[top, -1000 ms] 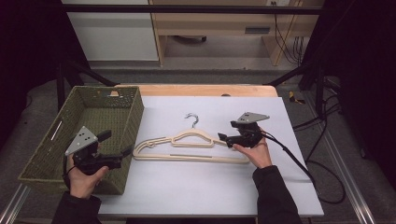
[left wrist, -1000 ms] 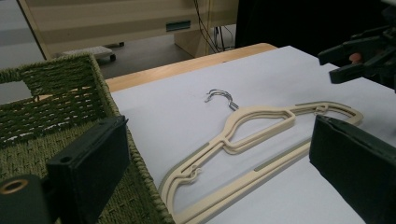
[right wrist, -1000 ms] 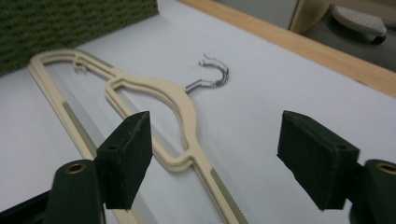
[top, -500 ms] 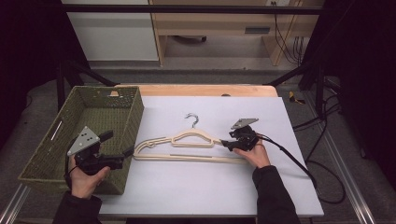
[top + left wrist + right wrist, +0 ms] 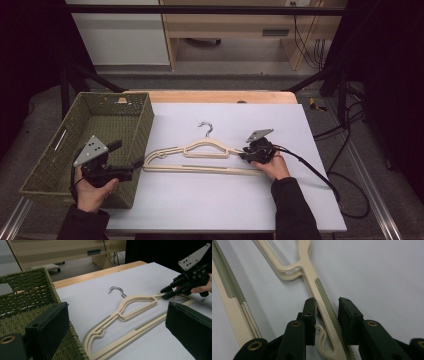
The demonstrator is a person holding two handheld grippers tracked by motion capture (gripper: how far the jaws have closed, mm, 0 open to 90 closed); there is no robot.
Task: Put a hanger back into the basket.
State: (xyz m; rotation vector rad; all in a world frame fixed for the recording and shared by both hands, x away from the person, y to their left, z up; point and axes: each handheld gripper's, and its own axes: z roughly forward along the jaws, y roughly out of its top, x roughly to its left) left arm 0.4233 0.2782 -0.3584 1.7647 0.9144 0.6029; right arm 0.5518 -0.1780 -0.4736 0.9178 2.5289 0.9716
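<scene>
A stack of cream plastic hangers (image 5: 215, 169) with a metal hook (image 5: 204, 128) lies flat on the white table. My right gripper (image 5: 245, 154) is down at their right end, and the left gripper view has it (image 5: 166, 293) at the far right. In the right gripper view its jaws (image 5: 326, 315) straddle the ridged shoulder of a hanger (image 5: 324, 302). They have just been closing, and a thin gap remains on each side. My left gripper (image 5: 137, 165) is open at the basket's near right corner, pointing at the hangers' left end (image 5: 100, 335).
A green woven basket (image 5: 142, 125) stands at the table's left, its rim (image 5: 25, 282) close to my left gripper. A cable (image 5: 310, 172) trails right from the right gripper. The table's wooden far edge (image 5: 215, 96) runs behind the hangers.
My right gripper has sunk onto the table at the hangers' right end, and its jaws have narrowed around the hanger's shoulder. The left hand has kept still.
</scene>
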